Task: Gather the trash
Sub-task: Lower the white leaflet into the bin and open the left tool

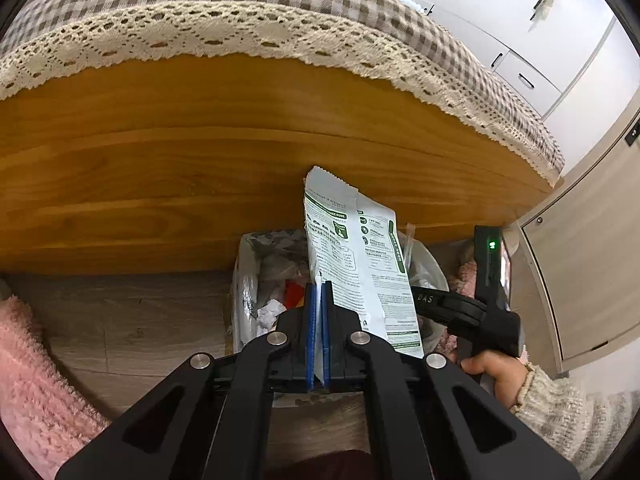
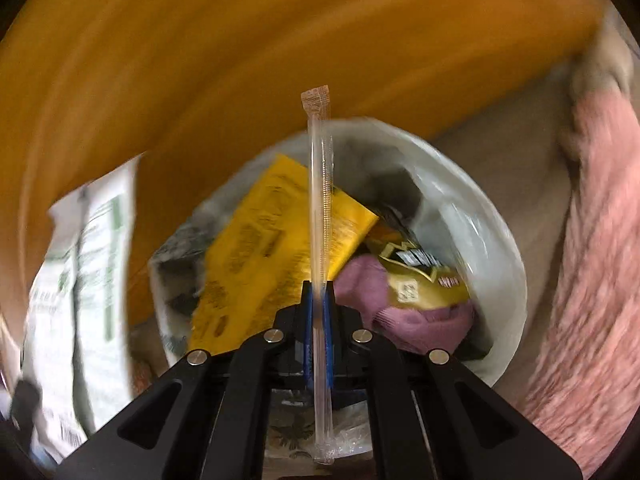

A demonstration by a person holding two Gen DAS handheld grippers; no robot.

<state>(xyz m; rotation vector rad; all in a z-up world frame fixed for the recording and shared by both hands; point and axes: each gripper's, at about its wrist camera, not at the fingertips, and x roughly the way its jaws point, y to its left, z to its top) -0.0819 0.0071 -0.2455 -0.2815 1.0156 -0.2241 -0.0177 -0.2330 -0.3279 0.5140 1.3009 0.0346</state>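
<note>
My left gripper (image 1: 319, 286) is shut on a white and green printed wrapper (image 1: 356, 256), which stands up over a lined trash bin (image 1: 248, 276) on the floor by a wooden bed frame. My right gripper (image 2: 319, 286) is shut on a long clear wrapped straw (image 2: 320, 208) that points straight out over the same bin (image 2: 496, 248). Inside the bin lie a yellow packet (image 2: 260, 248), a gold snack bag (image 2: 424, 280) and a purple cloth (image 2: 404, 320). The white and green wrapper (image 2: 84, 272) shows blurred at the left of the right wrist view. The other gripper's black body (image 1: 472, 304) sits right of the bin in the left wrist view.
The wooden bed side (image 1: 200, 160) rises just behind the bin, under a checked cover with lace trim (image 1: 240, 28). A pink fluffy rug (image 1: 32, 380) lies at the left, and pink fluffy fabric (image 2: 592, 280) lies right of the bin. A pale cabinet (image 1: 580, 272) stands at the right. A hand in a knit sleeve (image 1: 504, 372) holds the right tool.
</note>
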